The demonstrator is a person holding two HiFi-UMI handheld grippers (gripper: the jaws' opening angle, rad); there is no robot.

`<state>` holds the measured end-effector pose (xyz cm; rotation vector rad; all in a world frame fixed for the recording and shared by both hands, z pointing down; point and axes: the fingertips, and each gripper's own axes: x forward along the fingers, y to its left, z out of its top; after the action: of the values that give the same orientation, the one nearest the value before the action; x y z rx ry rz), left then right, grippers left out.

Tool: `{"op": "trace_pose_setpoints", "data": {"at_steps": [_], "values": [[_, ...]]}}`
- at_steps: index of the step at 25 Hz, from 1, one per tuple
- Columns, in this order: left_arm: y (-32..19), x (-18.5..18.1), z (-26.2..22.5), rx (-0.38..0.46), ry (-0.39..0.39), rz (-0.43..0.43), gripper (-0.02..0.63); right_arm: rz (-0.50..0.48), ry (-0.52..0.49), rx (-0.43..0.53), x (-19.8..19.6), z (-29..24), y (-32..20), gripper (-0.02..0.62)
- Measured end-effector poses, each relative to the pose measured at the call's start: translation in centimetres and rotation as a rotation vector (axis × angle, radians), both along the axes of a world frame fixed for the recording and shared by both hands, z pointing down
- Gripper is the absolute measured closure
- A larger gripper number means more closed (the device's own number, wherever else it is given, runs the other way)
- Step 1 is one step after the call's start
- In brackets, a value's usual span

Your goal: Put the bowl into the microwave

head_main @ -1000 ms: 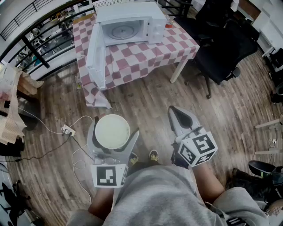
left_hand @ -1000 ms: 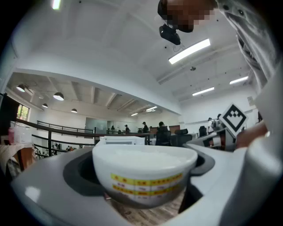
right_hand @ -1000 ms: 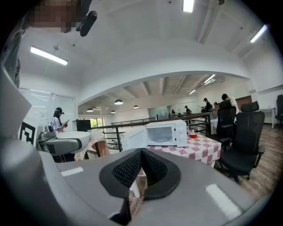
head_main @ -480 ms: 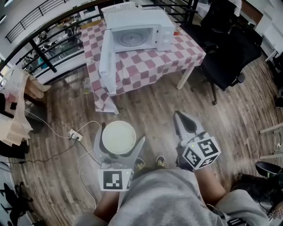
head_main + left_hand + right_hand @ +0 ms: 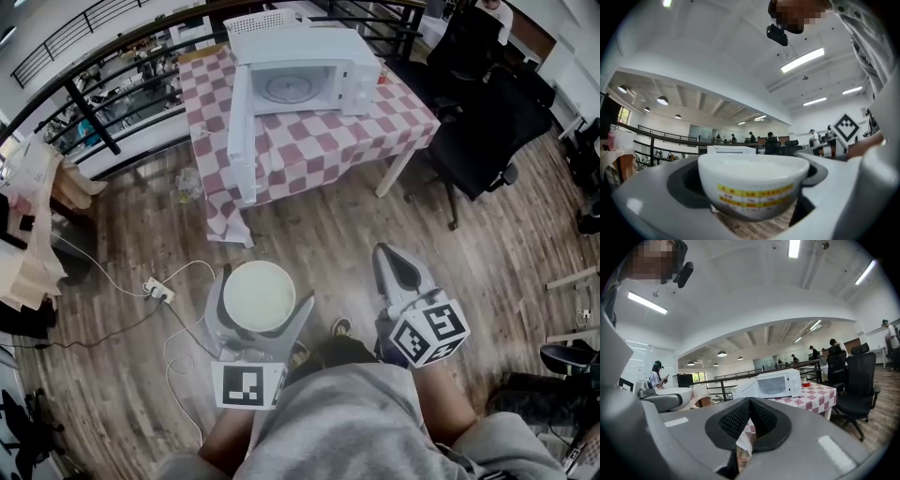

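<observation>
My left gripper (image 5: 260,302) is shut on a white bowl (image 5: 259,296), held level above the wooden floor in the head view. In the left gripper view the bowl (image 5: 753,184) shows a yellow label band and fills the space between the jaws. The white microwave (image 5: 302,58) stands on the checked table (image 5: 375,122) ahead, its door (image 5: 243,141) swung wide open to the left and the turntable inside visible. My right gripper (image 5: 399,269) hangs shut and empty to the right of the bowl. The microwave (image 5: 773,383) also shows in the right gripper view.
A black office chair (image 5: 487,122) stands right of the table. A power strip with a white cable (image 5: 157,292) lies on the floor at left. A black railing (image 5: 84,103) runs behind the table. A cluttered stand (image 5: 28,216) sits at far left.
The table and microwave have shifted right and slightly down in the head view. Both grippers sit a little lower in the frame, the bowl still held.
</observation>
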<state>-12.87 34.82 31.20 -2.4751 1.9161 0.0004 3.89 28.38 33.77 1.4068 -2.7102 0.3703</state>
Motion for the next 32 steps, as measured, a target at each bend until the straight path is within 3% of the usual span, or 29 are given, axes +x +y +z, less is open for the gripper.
{"op": "trace_pose_setpoints", "data": {"at_steps": [7, 15, 32], "values": [[-0.5, 0.6, 0.3, 0.0, 0.019, 0.028, 0.066, 0.019, 0.003, 0.021, 0.0, 0.1, -0.5, 0.603], [-3.4, 1.6, 0.8, 0.014, 0.037, 0.024, 0.066, 0.01, -0.017, 0.039, -0.2, 0.7, -4.3, 0.603], [-19.7, 4.9, 0.7, 0.017, 0.0, 0.044, 0.066, -0.03, -0.037, 0.054, 1.2, 0.9, -20.0, 0.603]]}}
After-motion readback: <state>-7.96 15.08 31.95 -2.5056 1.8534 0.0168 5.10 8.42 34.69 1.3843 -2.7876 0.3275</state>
